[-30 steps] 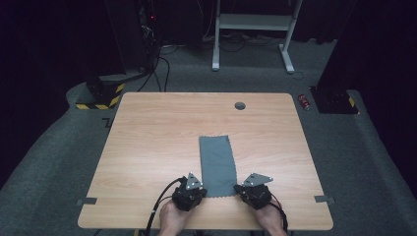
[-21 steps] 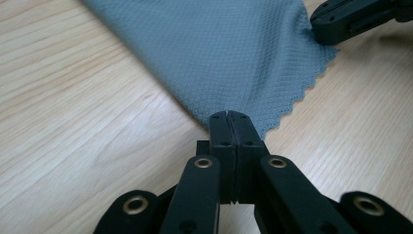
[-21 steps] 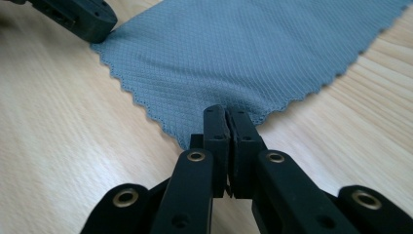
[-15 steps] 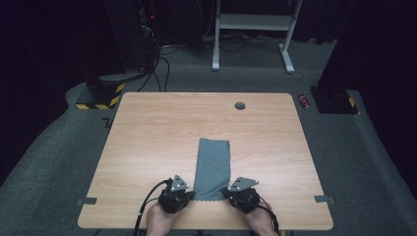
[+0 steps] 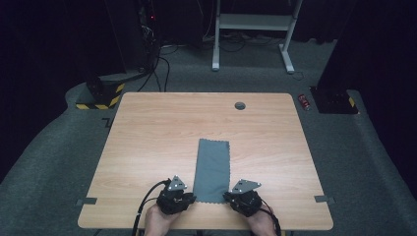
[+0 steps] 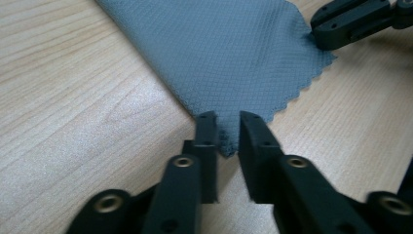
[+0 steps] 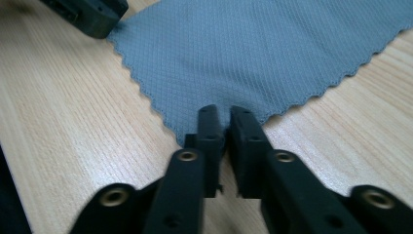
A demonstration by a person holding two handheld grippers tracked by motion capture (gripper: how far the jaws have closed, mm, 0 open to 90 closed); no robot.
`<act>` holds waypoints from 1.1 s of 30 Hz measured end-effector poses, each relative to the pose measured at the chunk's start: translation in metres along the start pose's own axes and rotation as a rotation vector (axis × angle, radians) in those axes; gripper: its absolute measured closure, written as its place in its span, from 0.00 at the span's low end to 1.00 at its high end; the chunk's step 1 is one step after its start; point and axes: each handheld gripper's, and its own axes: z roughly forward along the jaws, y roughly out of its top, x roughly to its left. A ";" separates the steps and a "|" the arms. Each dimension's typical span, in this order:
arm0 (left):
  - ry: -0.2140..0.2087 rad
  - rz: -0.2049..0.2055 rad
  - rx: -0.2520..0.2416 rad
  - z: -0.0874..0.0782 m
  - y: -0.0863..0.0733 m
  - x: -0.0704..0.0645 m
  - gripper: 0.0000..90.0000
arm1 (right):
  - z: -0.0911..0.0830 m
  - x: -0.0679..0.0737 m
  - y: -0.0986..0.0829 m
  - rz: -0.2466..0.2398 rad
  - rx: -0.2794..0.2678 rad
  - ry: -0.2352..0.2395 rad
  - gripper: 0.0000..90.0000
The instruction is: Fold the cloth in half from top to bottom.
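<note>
Now I'm pinching the near corners of the grey cloth (image 5: 212,169) lying flat on the table (image 5: 147,132): right gripper (image 7: 222,113) clenched on its corner, left gripper (image 6: 227,117) closing around its own. Next probably comes lifting both together, evenly.

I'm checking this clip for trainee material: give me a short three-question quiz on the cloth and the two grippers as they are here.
1. True or false: the grey cloth lies flat on the wooden table.
2. Which part of the cloth does the left gripper have between its jaws? A) a near corner B) the far edge C) the middle
3. Fill in: the right gripper pinches the other near ____ of the cloth.

Key: 1 true. 2 A. 3 corner; its jaws stand almost closed on the fabric, while the left gripper's jaws show a wider gap with the corner between them.
</note>
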 end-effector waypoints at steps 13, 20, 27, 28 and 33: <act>0.068 -0.035 -0.064 0.005 0.050 0.044 0.54 | -0.002 -0.044 0.015 0.113 -0.086 -0.057 0.81; 0.103 -0.020 -0.056 0.020 0.076 0.057 0.51 | 0.005 -0.067 0.026 0.159 -0.121 -0.096 0.79; 0.120 -0.048 -0.065 0.035 0.094 0.068 0.50 | 0.011 -0.083 0.044 0.222 -0.144 -0.111 0.73; 0.122 -0.059 -0.077 0.037 0.096 0.070 0.50 | 0.012 -0.085 0.047 0.230 -0.134 -0.109 0.72; 0.139 -0.089 -0.104 0.047 0.107 0.083 0.50 | 0.019 -0.099 0.057 0.251 -0.127 -0.098 0.73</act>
